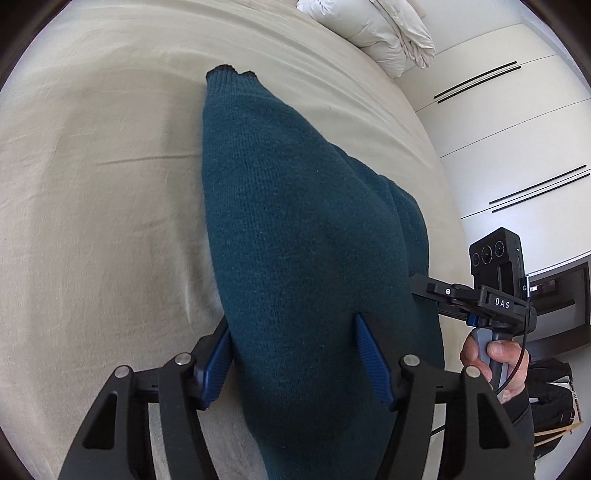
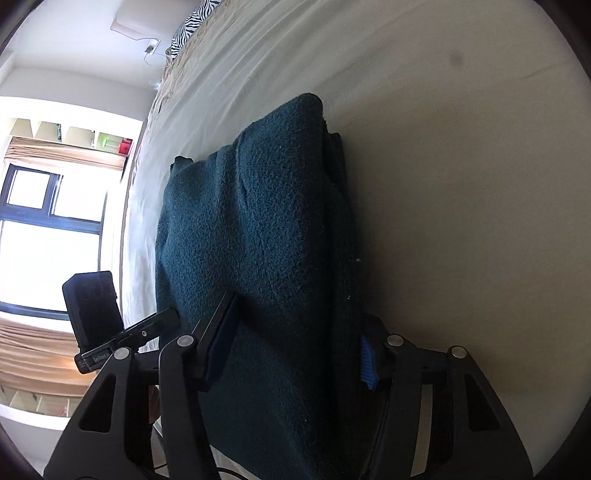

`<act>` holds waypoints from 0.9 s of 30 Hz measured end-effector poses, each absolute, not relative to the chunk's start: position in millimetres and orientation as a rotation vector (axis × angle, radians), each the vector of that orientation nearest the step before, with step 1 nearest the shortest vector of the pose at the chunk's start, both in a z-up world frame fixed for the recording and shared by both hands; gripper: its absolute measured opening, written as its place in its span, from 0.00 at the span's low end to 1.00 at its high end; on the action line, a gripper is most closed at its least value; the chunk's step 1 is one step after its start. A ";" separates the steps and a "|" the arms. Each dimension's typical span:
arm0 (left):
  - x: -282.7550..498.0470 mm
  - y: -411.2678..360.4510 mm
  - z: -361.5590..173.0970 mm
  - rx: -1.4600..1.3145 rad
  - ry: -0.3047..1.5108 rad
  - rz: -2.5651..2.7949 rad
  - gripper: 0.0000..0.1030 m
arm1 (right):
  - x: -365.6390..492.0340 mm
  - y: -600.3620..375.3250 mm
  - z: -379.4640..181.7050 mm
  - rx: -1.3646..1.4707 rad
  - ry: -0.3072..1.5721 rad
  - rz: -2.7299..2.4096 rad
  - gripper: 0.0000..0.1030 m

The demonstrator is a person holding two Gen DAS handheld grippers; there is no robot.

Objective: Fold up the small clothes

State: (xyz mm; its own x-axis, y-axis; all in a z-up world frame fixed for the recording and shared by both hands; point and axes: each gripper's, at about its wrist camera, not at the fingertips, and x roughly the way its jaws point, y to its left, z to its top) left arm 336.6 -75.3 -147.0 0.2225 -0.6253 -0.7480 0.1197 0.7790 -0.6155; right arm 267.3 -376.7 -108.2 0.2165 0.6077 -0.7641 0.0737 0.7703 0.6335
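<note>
Two claws work one dark teal knitted garment (image 1: 295, 229), which lies in a long folded bundle on the beige bed sheet (image 1: 92, 184). From the left wrist camera, the left claw (image 1: 295, 354) has its blue fingers (image 1: 371, 360) spread wide, one on each side of the knit's near end, straddling it rather than pinching. The right claw (image 2: 295, 343) likewise has fingers on both sides of the bundle, but the cloth hides its right finger, so I cannot tell if it is gripping. The knit looks soft, thick and light; it should sag and slide layer over layer, so holding through all layers at an edge or corner seems wisest. No boxes or baskets show, only a white duvet (image 1: 380, 33) further up the bed.
</note>
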 end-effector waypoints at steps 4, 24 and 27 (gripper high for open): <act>335.4 -81.3 -143.8 -0.442 1.249 -0.506 0.48 | 270.3 -369.1 -103.4 0.552 1.315 0.364 0.33; 173.6 26.5 -25.6 -0.245 1.074 -0.432 0.39 | 118.0 -223.0 27.5 0.288 1.100 0.453 0.20; 143.1 52.9 -25.8 -0.239 1.072 -0.408 0.39 | 92.3 -194.2 28.2 0.277 1.110 0.496 0.20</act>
State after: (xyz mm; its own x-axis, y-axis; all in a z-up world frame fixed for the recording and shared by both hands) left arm 143.1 52.9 -25.8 0.4141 -0.4352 -0.7995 0.2072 0.9003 -0.3828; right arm 92.3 -194.2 28.2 0.3520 0.5114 -0.7839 -0.2422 0.8588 0.4515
